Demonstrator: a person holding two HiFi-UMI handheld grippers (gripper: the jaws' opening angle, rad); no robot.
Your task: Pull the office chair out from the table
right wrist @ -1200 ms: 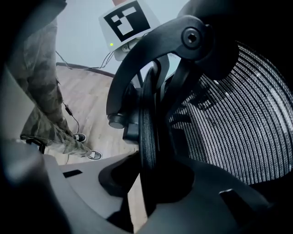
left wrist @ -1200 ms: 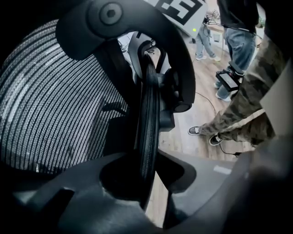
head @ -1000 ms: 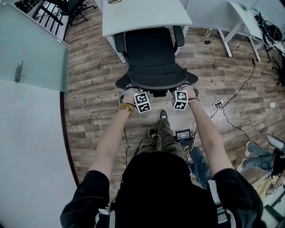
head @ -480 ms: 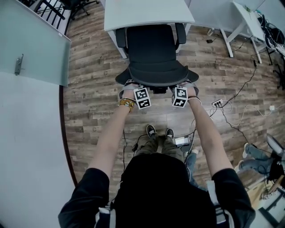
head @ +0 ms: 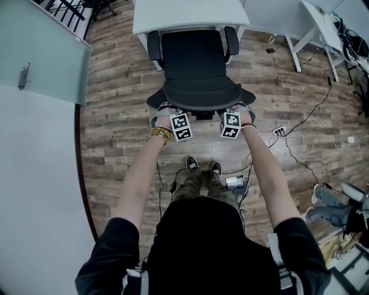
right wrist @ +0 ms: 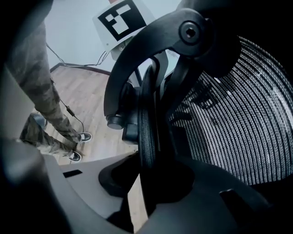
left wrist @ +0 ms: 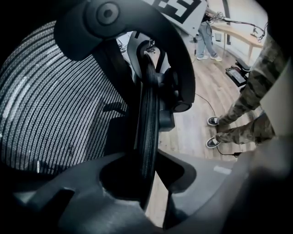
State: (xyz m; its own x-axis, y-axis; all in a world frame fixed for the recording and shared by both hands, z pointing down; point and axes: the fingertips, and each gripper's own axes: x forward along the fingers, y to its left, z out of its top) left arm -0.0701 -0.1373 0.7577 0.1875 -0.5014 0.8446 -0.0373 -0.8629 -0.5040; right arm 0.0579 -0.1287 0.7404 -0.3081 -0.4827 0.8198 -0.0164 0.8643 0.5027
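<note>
Head view: office chair [head: 195,69] top centre, armrests at the white worktop's [head: 184,14] edge. The left gripper [head: 172,117] and right gripper [head: 236,116] are on its backrest top, mid-frame.
Left gripper view — jaws clamped on the backrest rim [left wrist: 147,123], mesh [left wrist: 55,114] at left.
Right gripper view — same clamp on the rim, mesh at right.

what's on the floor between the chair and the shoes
Nothing: the floor between the chair and the shoes is bare wood, as the head view shows.
</note>
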